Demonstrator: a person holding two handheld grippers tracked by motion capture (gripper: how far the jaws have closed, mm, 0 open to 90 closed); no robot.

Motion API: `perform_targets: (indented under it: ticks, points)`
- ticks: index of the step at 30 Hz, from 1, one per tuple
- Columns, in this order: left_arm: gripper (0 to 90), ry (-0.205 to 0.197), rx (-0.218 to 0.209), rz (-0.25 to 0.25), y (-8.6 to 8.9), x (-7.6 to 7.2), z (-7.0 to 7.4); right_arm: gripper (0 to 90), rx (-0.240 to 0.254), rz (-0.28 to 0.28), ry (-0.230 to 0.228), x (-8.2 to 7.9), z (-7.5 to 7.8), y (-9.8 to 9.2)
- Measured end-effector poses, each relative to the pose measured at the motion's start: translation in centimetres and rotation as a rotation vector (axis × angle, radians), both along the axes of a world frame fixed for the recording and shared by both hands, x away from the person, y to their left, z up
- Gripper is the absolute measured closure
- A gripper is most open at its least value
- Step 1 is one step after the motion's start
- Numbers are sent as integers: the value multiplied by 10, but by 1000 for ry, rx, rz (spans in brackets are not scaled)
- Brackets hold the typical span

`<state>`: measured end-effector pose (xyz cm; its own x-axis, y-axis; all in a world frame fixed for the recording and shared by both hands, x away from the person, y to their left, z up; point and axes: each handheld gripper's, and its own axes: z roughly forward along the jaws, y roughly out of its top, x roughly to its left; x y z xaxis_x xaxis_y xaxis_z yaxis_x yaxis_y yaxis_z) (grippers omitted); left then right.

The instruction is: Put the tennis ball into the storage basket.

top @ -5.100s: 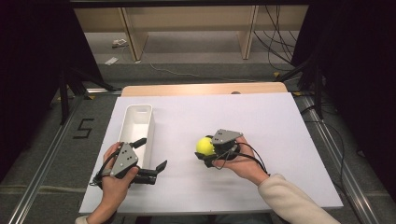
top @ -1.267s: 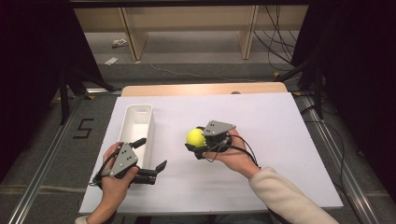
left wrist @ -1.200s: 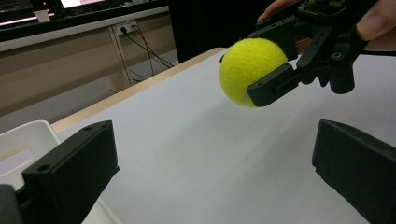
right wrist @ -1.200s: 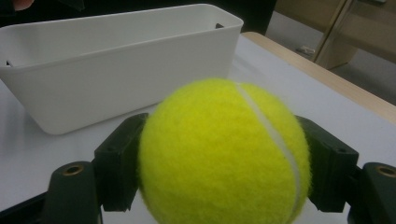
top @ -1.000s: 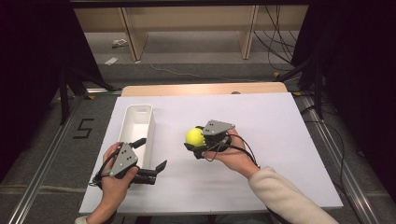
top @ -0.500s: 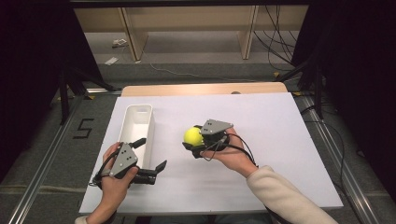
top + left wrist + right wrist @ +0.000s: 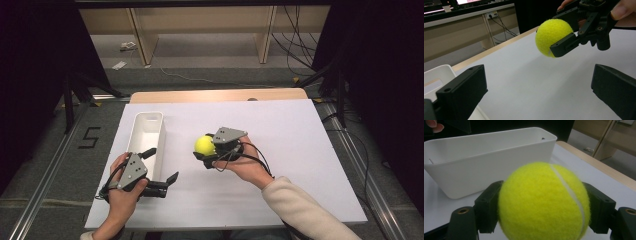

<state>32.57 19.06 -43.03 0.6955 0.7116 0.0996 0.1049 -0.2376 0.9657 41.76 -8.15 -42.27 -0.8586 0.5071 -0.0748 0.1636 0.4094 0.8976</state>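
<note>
Right gripper (image 7: pixel 202 150): its jaws are clamped on a yellow tennis ball (image 7: pixel 204 144), one jaw on each side of it; the right gripper view shows the ball (image 7: pixel 544 202) pressed between the two black jaws with its white seam running down the right half.
Tennis ball position: held clear of the white tabletop (image 7: pixel 300 150), near the middle of it, to the right of the white bin (image 7: pixel 146 137) and apart from it.
Left gripper (image 7: pixel 159 167): jaws stand wide apart with nothing between them; it sits low at the near left part of the tabletop, just beside the near end of the bin.
Left gripper view: the ball (image 7: pixel 552 37) and the right gripper (image 7: pixel 566 32) appear beyond the two open jaws, above the tabletop; a corner of the bin (image 7: pixel 439 75) lies at the lower left.
White bin: a long, narrow rectangular container lying lengthwise on the left side of the tabletop; in the right gripper view its side wall (image 7: pixel 489 170) stands behind the ball.
Right hand (image 7: pixel 245 165): wrapped around the right gripper's body, cable looping beside it.
</note>
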Motion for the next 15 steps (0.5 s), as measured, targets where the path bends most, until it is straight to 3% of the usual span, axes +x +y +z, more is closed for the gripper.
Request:
perform_targets:
  ticks: [15]
  points:
    - [0, 1, -1, 0, 0, 0, 0, 266, 3, 7, -1, 1, 1, 5]
